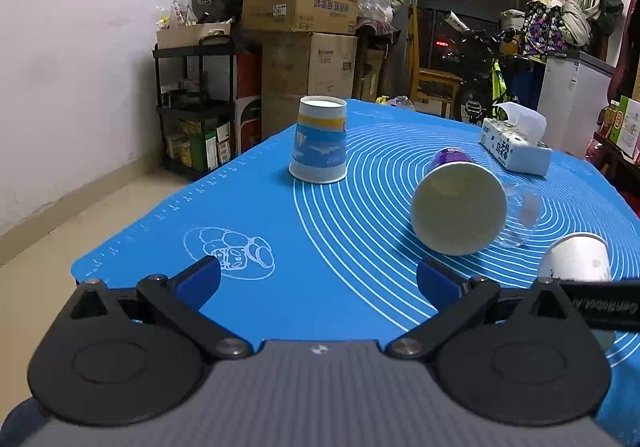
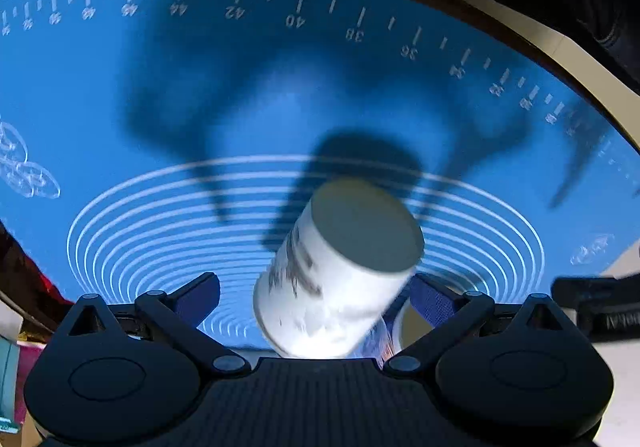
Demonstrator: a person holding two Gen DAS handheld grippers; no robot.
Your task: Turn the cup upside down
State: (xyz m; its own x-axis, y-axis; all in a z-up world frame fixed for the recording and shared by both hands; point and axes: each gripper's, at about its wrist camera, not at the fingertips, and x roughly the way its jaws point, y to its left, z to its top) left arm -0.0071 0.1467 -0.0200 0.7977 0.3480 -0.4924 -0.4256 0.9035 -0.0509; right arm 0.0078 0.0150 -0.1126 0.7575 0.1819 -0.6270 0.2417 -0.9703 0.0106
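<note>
Blue baking mat (image 1: 248,215) covers the surface, boxes stacked behind. Right tongs (image 2: 316,297) spread wide, gripping nothing — white paper cup (image 2: 340,271) sits between the fingers, base facing away, tilted, blurred; contact unclear. Left tongs (image 1: 318,279) wide open, empty, a blue-printed cup (image 1: 319,141) already inverted ahead. Best approach, I'd judge: close gently mid-wall, avoid crushing, rotate fully, set rim flat.

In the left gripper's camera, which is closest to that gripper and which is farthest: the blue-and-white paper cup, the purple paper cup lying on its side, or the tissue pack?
1. Purple paper cup lying on its side, right of centre, nearest the left gripper.
2. Blue-and-white paper cup standing upside down, farther back, slightly left.
3. White tissue pack, far right edge of the blue mat.
</note>
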